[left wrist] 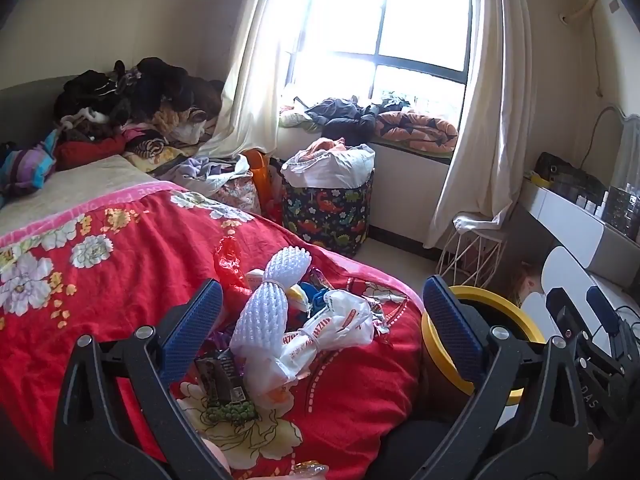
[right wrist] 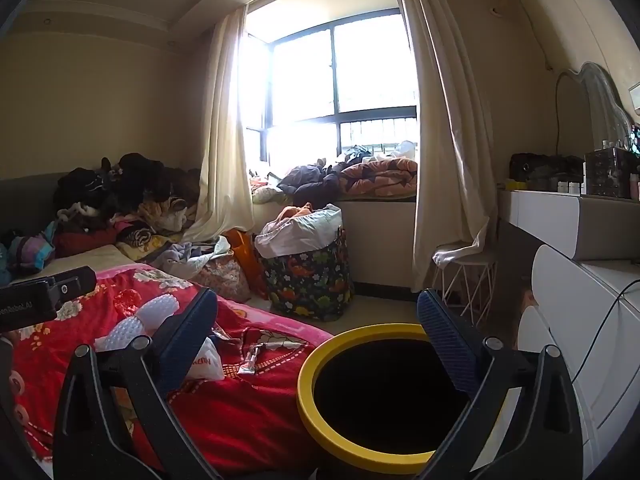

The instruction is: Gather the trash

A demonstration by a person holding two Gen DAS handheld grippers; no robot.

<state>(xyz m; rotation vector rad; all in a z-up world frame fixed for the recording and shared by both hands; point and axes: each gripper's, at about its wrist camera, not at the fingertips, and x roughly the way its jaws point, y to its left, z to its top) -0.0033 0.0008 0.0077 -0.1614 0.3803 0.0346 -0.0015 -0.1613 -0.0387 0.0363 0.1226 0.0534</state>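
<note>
The left gripper (left wrist: 322, 316) is hovering wide open and empty over the trash pile (left wrist: 288, 328) on the red quilt (left wrist: 132, 264); the right gripper (right wrist: 318, 320) is waiting, also spread and empty, above the yellow-rimmed bin (right wrist: 310, 396) just beside the bed. Best is pinching one light piece at a time, starting with the white foam net (left wrist: 264, 304) (it will compress easily). I am counting one foam net, one white plastic bag (left wrist: 336, 328), one bin, and several small wrappers, too tangled to number.
</note>
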